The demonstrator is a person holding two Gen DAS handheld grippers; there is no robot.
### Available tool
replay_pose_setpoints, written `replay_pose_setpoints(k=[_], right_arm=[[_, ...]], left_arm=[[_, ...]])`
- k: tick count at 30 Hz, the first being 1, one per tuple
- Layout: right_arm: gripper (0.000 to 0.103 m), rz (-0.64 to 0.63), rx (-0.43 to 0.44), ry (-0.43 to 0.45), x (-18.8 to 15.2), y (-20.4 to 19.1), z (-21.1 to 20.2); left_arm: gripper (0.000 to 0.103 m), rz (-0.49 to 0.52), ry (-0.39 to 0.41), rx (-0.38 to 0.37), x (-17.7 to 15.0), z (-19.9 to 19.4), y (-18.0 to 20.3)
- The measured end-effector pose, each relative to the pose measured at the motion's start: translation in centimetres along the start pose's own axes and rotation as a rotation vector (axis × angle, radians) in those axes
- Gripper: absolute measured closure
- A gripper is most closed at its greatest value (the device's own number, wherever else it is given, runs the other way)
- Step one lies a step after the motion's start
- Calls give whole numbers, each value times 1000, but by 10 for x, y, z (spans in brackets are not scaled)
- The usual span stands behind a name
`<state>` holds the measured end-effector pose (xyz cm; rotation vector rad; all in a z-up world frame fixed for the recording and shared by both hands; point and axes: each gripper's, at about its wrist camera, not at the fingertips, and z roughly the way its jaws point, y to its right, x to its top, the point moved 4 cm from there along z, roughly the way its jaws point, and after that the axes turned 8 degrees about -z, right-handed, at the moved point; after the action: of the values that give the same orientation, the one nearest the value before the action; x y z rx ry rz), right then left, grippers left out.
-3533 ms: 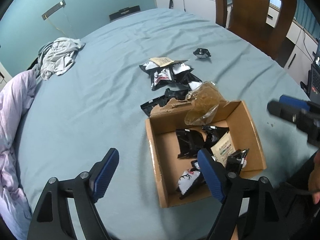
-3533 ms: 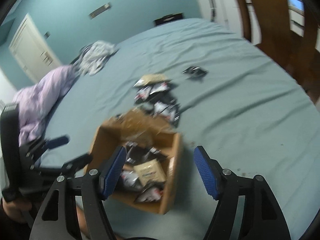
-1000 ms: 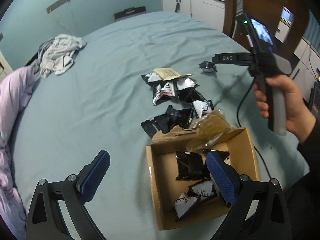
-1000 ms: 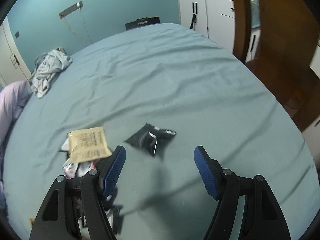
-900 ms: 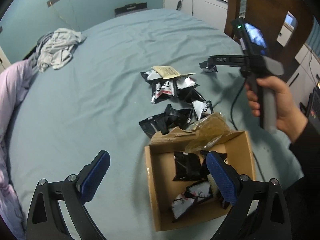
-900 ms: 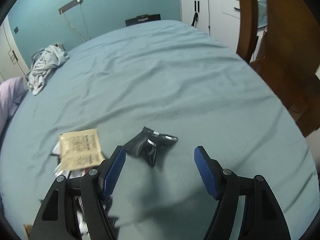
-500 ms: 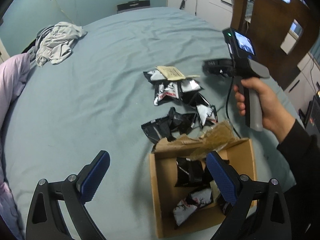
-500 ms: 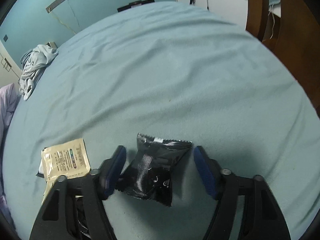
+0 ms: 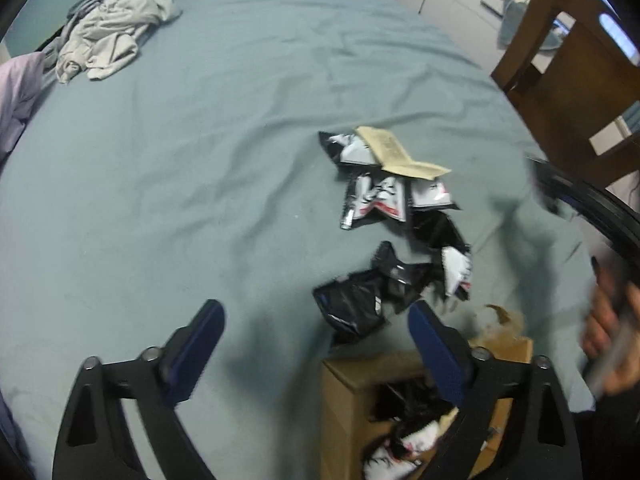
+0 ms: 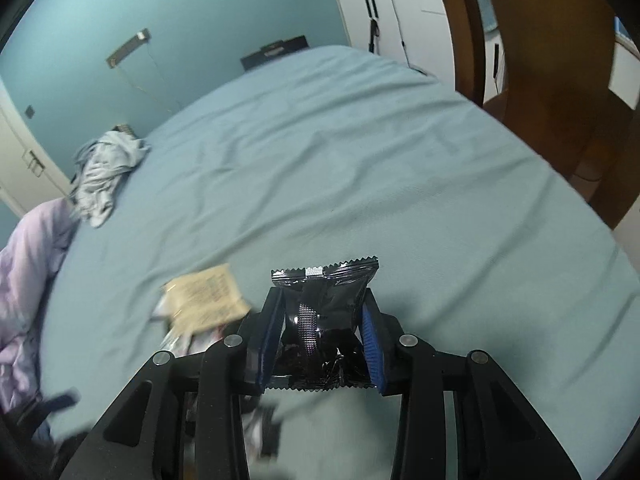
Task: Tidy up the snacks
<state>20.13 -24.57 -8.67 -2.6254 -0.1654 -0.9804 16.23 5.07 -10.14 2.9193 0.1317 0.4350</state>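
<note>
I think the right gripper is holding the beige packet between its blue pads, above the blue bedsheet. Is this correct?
Not quite: the right gripper holds a black snack packet, as the right wrist view shows. The beige packet lies on the blue bedsheet.

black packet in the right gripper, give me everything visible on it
The black snack packet is glossy foil or plastic, with zigzag-cut sealed ends top and bottom and a small silver patch on the top seal. It stands roughly upright between the blue pads of the right gripper, whose jaws have just been closing and now pinch its sides, so the middle is crumpled and narrowed. It looks lifted clear of the teal bedsheet. No print is readable.
</note>
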Motion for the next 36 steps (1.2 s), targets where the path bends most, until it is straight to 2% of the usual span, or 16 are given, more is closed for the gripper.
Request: replay_pose_setpoints(k=[2,5,10,11,13,15,16,17,18,24,29,32,36], right_arm=[[68,-30,4,31,-15,-4,-31],[68,-75,-13,73,-51,-7,-76],[68,-51,-69,95,-112,3,-134],[68,-38,-66,98,-122,3,-144],[68,-33,-49,125,-125,-5,-161],[68,-35,-41,157,-126,-12,-168],[68,-39,-44,160,-127,-15,-166],[68,-48,-54,158,-129,-15,-165],[68,-61,-71,148,-128,-18,-160],[68,-58,-87,87,-124,-15,-140],[68,-23,-95,99,-118,-10,-146],[68,-17,-92,109,-120,-10,-149],[68,-55,-98,120,-122,-17,-150]], left_arm=[[19,-7,-26,20,6,13,-3],[20,-46,-100,-2,13,32,-6],[20,-57,-187,-6,12,62,-2],[24,-47,-197,11,11,68,-1],[37,-31,-214,36,8,80,1],[46,-20,-183,57,7,79,2],[70,-10,-177,70,7,78,3],[98,3,-168,98,5,76,3],[103,7,-164,115,4,74,3],[103,-80,-114,59,-2,52,-13],[103,-150,-34,31,-1,14,-30],[103,-180,-31,15,-5,-2,-39],[102,-162,-51,42,-15,-4,-44]])
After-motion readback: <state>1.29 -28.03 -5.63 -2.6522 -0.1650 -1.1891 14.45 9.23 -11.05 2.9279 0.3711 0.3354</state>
